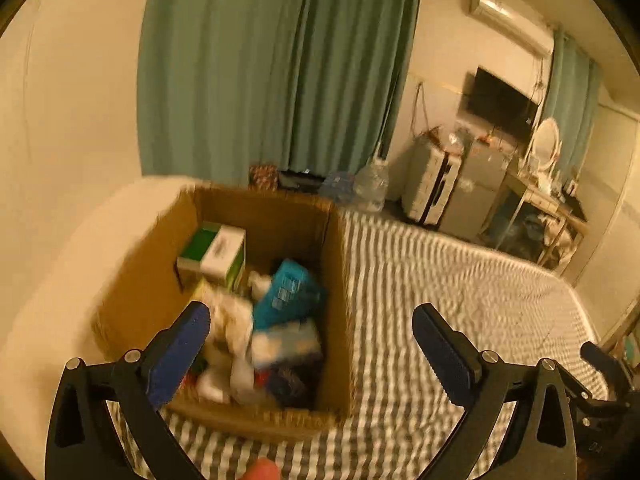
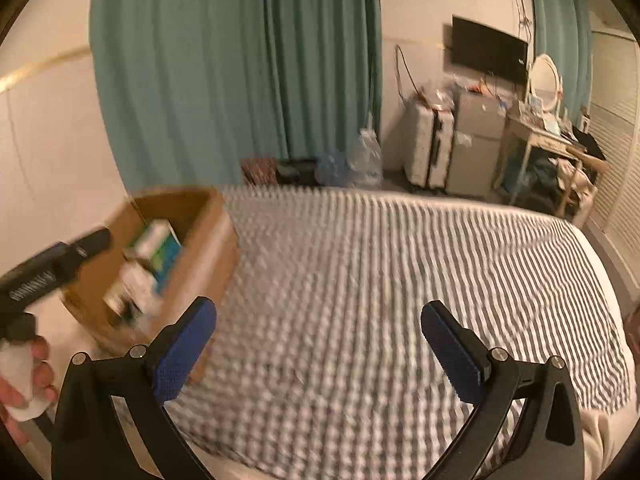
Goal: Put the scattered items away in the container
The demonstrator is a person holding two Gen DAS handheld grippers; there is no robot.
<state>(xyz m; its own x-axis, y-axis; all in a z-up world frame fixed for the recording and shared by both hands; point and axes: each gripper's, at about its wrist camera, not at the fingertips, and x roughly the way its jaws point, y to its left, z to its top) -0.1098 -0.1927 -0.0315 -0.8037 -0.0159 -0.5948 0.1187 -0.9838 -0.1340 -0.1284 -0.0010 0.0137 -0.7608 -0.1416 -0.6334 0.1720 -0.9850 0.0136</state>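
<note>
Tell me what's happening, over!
Left gripper open, empty. Right gripper open, empty. Cardboard box full of items. Striped bedspread bare, nothing blocking.

An open brown cardboard box [image 1: 336,280] is seen upright at the left edge of the striped bed [image 1: 460,292], near its far left corner. It is filled with a blurred jumble: a green-and-white carton [image 1: 214,254] is propped against the far left wall, a teal packet [image 1: 288,292] is tilted near the middle, and white crumpled pieces [image 1: 232,320] and a pale blue pack [image 1: 288,340] are piled toward the near side.
</note>
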